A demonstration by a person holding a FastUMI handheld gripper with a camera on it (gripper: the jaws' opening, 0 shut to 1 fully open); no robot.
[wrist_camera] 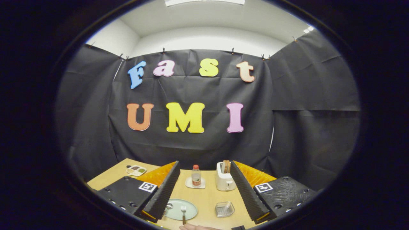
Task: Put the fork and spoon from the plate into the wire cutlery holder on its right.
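Gripper view is looking level across the table, with the gripper held high and back from the work. Its fingers are standing wide apart, one at each side, gripping nothing.

The plate is lying between the fingers, toward the left one. The fork is resting on it at about the 5 o'clock part, tines pointing away and handle running back toward the camera. The spoon is showing at the plate's 9 o'clock edge, partly hidden behind the left finger. The holder is sitting at 3 o'clock from the plate, apart from it, beside the right finger. Beyond them, at 12 o'clock, a bottle is standing on a coaster, with a toaster to its right. A hand is resting at the near table edge, just past the fork handle.

Judged step: approach for the first pick; neither utensil appears moved yet.

Procedure advice:
- Keep the fingers apart while descending.
- Take the fork first; it is the fully exposed item.
- Straddle the handle crosswise, near its middle, so both fingers press its sides.
- Lift clear of the plate rim before travelling toward 3 o'clock.
- Tip the handle upright over the holder before releasing.
- Avoid nudging the holder; it looks light.
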